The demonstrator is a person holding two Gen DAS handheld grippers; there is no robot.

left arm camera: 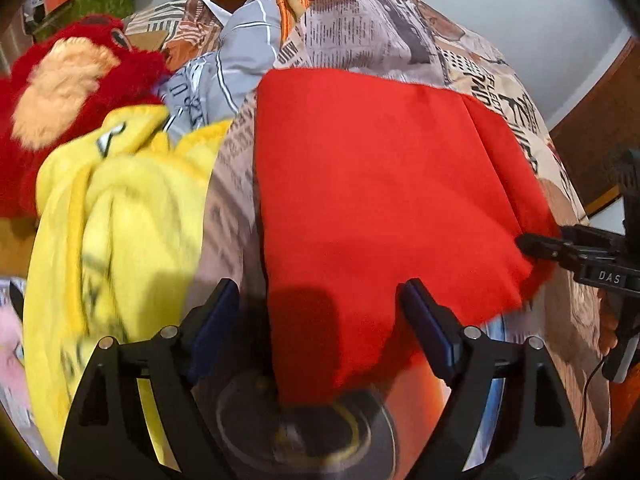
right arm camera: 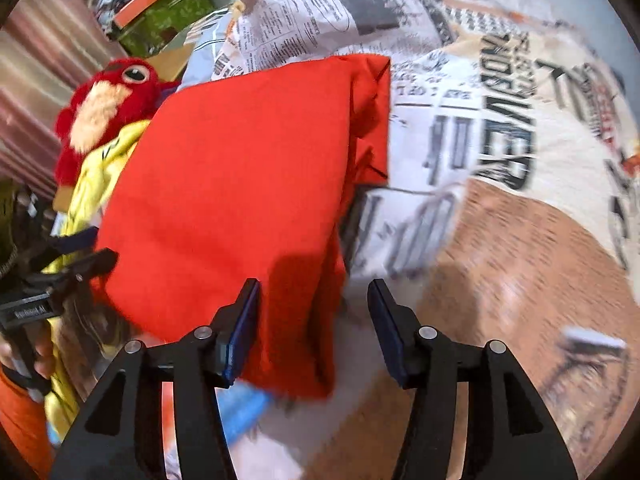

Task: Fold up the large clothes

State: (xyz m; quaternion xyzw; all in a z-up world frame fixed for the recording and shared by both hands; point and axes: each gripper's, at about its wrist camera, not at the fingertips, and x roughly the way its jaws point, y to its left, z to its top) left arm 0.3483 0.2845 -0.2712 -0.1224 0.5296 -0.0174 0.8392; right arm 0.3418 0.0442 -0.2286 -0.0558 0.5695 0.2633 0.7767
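Note:
A folded red garment (left arm camera: 380, 184) lies flat on the newspaper-print bedsheet (left arm camera: 360, 28); it also shows in the right wrist view (right arm camera: 240, 184). My left gripper (left arm camera: 320, 300) is open, its jaws wide apart over the garment's near left corner, holding nothing. My right gripper (right arm camera: 312, 300) is open over the garment's near right corner, with red cloth between the jaws but not clamped. The right gripper's fingertips (left arm camera: 532, 242) show at the garment's right edge in the left wrist view. The left gripper's fingertips (right arm camera: 100, 260) show at the left edge in the right wrist view.
A yellow garment (left arm camera: 120, 216) lies crumpled left of the red one. A red plush toy (left arm camera: 68, 92) sits behind it, also in the right wrist view (right arm camera: 108, 104). Grey striped cloth (left arm camera: 232, 60) lies at the back. The bedsheet (right arm camera: 500, 160) stretches to the right.

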